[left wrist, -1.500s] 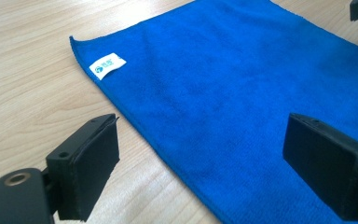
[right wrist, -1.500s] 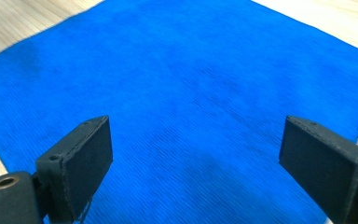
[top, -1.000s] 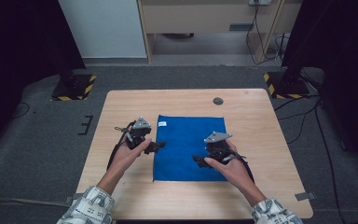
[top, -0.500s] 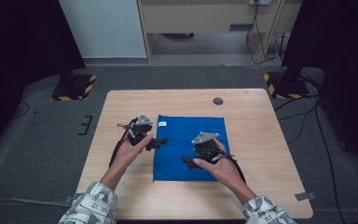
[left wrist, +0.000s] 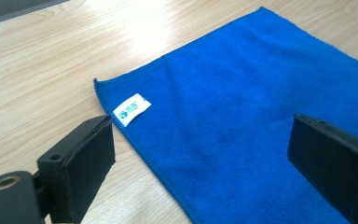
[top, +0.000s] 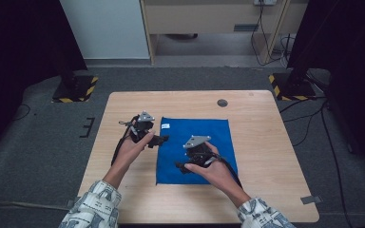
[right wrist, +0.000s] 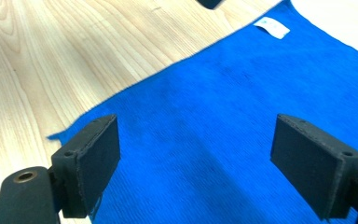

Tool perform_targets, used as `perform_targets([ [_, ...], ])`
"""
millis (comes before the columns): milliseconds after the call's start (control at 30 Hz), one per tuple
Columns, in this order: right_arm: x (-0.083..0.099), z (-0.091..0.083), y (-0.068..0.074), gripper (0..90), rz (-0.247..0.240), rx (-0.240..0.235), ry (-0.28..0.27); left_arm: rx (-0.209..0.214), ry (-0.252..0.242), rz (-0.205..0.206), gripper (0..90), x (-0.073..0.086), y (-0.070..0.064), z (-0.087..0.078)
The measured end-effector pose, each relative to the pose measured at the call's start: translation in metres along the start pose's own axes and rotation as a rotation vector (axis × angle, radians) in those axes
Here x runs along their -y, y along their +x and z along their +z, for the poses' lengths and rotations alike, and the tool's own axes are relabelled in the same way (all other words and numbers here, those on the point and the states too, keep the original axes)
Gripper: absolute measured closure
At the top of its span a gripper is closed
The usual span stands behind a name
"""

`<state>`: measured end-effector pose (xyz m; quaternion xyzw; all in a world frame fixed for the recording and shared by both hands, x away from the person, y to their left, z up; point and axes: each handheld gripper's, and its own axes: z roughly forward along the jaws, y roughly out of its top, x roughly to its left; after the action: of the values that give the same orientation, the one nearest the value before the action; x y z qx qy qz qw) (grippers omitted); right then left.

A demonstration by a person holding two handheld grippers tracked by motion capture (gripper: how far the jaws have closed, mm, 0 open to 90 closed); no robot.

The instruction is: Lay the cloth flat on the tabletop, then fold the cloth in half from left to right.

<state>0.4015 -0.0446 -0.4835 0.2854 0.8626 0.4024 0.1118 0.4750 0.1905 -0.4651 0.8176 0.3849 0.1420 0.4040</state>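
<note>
A blue microfibre cloth (top: 194, 149) lies spread flat on the wooden worktop (top: 266, 142), slightly left of its middle, with a small white label (top: 165, 126) at its far left corner. In the high view the left claw (top: 160, 140) sits at the cloth's left edge, near that far corner, held in the person's left hand (top: 134, 145). In the left gripper view this claw (left wrist: 200, 158) stands wide open, one jaw over bare wood just beside the cloth's hem and the label (left wrist: 131, 109), the other over the blue fabric (left wrist: 242, 107); nothing is between them. The right claw (top: 183, 167) hovers over the near left part of the cloth, held in the right hand (top: 214, 168). In the right gripper view it (right wrist: 209, 163) is also spread wide open, both jaws above the cloth (right wrist: 223, 102), with the cloth's near left corner just beside the left jaw. Whether either claw touches the fabric cannot be told. A small dark round disc (top: 222, 102) lies on the worktop beyond the cloth, well apart from it.
</note>
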Motion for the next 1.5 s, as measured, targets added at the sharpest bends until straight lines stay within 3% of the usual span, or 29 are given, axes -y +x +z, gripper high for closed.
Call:
perform_targets([
  [767, -0.012, 0.028, 0.038, 26.9, -0.048, -0.093, 0.018, -0.031, -0.03, -0.011, 7.2, -0.019, 0.013, -0.007],
  [967, -0.012, 0.033, 0.046, 39.4, -0.063, -0.109, 0.014, -0.044, -0.033, -0.022, 7.2, -0.022, 0.019, -0.007],
  [1233, -0.011, 0.037, 0.059, 62.5, -0.111, -0.134, 0.014, -0.051, -0.031, -0.03, 7.3, -0.024, 0.023, -0.011],
  [1500, -0.007, 0.041, 0.066, 75.6, -0.116, -0.133, 0.021, -0.065, -0.021, -0.03, 7.3, -0.02, 0.024, -0.015],
])
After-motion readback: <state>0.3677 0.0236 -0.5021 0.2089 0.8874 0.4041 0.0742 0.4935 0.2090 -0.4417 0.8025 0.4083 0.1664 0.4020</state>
